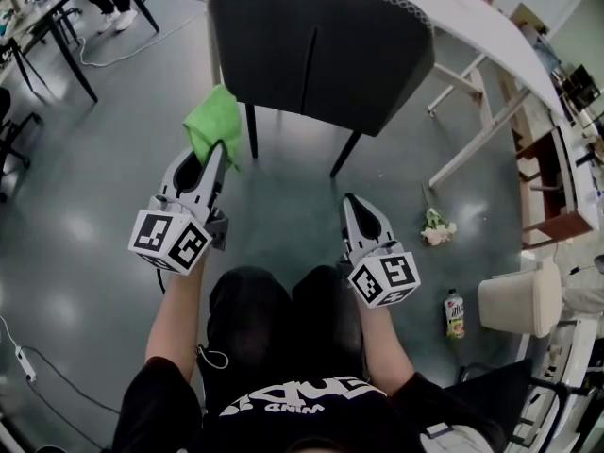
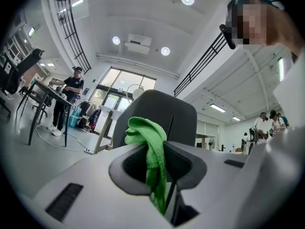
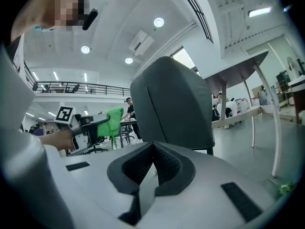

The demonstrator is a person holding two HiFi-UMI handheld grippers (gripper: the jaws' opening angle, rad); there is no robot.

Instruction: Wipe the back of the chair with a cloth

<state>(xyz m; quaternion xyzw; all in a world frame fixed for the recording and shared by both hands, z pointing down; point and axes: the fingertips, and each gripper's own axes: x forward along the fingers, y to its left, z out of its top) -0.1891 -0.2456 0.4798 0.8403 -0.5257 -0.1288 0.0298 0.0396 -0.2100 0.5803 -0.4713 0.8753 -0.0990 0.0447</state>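
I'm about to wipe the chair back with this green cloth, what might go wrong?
Most of the cloth bunches loose beyond the left claw, so rubbing the chair back may drag it out. The right claw is shut, empty and away from the chair back, so nothing steadies it against a hard push.

A drink bottle (image 1: 454, 312) is stood upright on the grey floor (image 1: 85, 215), a cream seat (image 1: 519, 300) parked just beside it and a small bunch of flowers (image 1: 436, 226) laid nearby. Up top a white counter (image 1: 472, 22) can be seen, and a white cable (image 1: 111, 62) is trailed by a black desk (image 1: 57, 6).
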